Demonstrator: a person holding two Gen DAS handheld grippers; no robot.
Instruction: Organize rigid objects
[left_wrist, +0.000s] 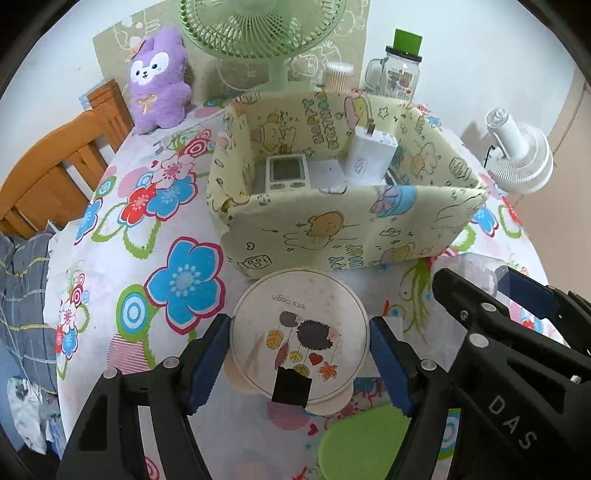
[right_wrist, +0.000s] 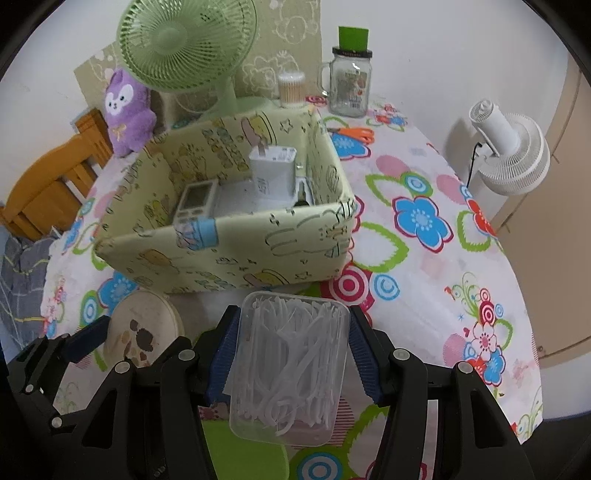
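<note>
Left tool: blue pads set wide, one on each side of the round tin. Left pad meets the rim; right pad touches or sits just beside it, contact not certain. The tin has a cream lid printed with a hedgehog and leaves, and lies just in front of the near wall of the storage box. Whether the tin rests on the desk or is lifted cannot be told.

Right tool: pads pressed against both long sides of the clear floss-pick case, which is full of white picks. The case is held above the floral cloth, just before the near wall of the box, to the right of the tin.

Box contents: a white charger standing upright toward the right side, a small white device with a grey screen toward the left, a flat white item between them.

Behind the box: green fan, purple plush, cotton-swab jar, glass mug jar. Orange scissors lie on the cloth right of the box. White fan stands off the desk's right edge.
</note>
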